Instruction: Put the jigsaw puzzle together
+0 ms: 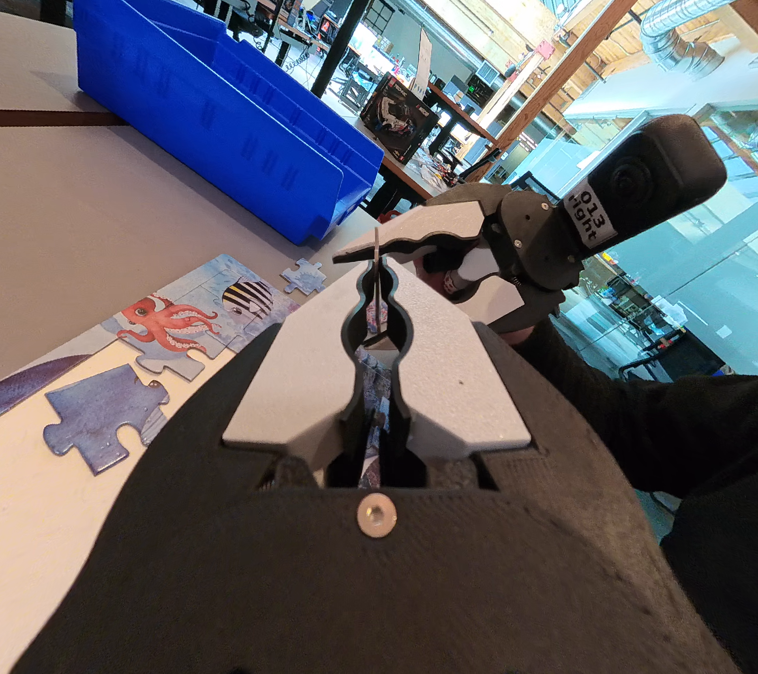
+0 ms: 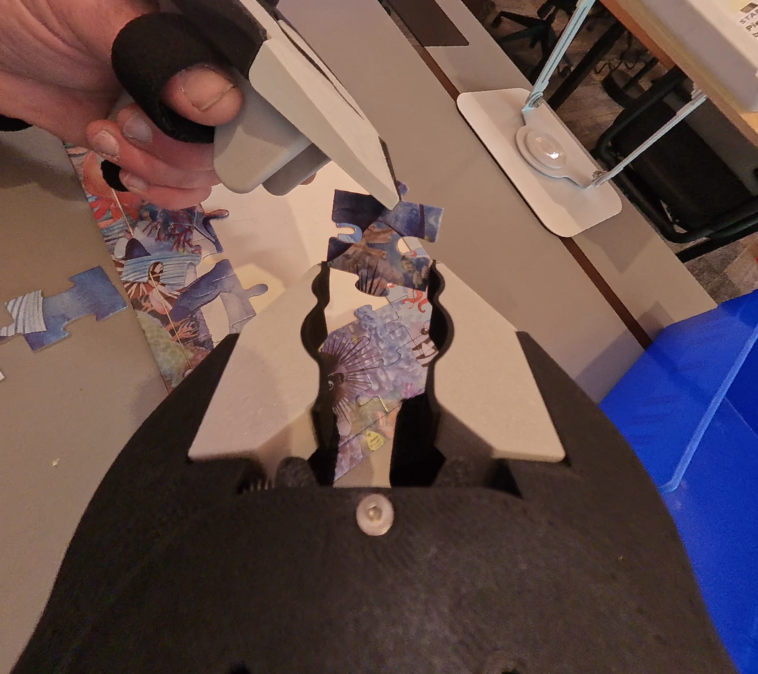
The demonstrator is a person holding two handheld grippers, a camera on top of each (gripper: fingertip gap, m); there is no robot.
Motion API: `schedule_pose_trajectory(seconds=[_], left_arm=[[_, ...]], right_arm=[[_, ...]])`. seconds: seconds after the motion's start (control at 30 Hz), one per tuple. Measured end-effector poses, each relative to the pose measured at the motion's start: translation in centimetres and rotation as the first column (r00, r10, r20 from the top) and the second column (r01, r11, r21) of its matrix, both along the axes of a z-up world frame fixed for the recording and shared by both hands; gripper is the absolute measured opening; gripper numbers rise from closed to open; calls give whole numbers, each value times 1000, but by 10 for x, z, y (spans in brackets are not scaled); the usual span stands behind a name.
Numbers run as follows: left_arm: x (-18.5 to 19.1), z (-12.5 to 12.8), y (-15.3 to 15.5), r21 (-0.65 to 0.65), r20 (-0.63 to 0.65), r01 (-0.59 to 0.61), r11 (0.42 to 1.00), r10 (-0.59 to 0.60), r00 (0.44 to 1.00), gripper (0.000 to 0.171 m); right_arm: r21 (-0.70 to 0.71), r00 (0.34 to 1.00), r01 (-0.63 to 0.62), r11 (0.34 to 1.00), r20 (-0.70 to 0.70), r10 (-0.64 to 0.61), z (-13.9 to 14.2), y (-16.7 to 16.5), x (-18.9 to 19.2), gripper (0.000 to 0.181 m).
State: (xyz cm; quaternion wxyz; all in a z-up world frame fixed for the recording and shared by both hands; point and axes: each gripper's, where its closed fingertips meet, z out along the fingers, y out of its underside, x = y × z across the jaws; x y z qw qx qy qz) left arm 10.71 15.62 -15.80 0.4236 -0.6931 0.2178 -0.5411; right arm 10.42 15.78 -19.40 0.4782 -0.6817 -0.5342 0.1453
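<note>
A dark blue puzzle piece (image 2: 385, 240) is held in the air between both grippers. My left gripper (image 1: 375, 269) is shut flat on the piece's top corner; in the left wrist view the piece (image 1: 376, 297) shows edge-on. The left gripper comes in from the upper left in the right wrist view (image 2: 389, 197). My right gripper (image 2: 379, 269) has its jaws partly apart, with the pads against the piece's two side edges. It also shows in the left wrist view (image 1: 369, 252). The partly built puzzle (image 1: 188, 310) lies on the table below and also shows in the right wrist view (image 2: 377, 347).
Loose pieces lie beside the puzzle: a purple-blue one (image 1: 102, 416), a small pale one (image 1: 304, 276) and a striped one (image 2: 61, 310). A blue bin (image 1: 205, 101) stands at the table's far side. A white stand base (image 2: 541, 158) sits near the table edge. Both grippers' tips are close together, under 4 cm apart.
</note>
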Motion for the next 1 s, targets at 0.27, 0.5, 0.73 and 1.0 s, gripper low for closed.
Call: schedule_pose_trajectory(seconds=[0.27, 0.5, 0.73, 1.0], left_arm=[[-6, -12, -12, 312, -343, 179, 933, -65, 937, 41], [-7, -42, -35, 482, -748, 531, 697, 12, 663, 69], [-6, -77, -50, 395, -892, 711, 581, 58, 448, 58], [-4, -76, -52, 411, -896, 725, 552, 96, 435, 58]], right_arm=[[-73, 993, -106, 992, 43, 110, -10, -13, 3, 46], [-166, 949, -240, 956, 169, 267, -34, -39, 7, 46], [-231, 909, -301, 925, 224, 351, -50, -58, 2, 46], [-259, 901, -314, 913, 223, 373, -52, -63, 4, 46]])
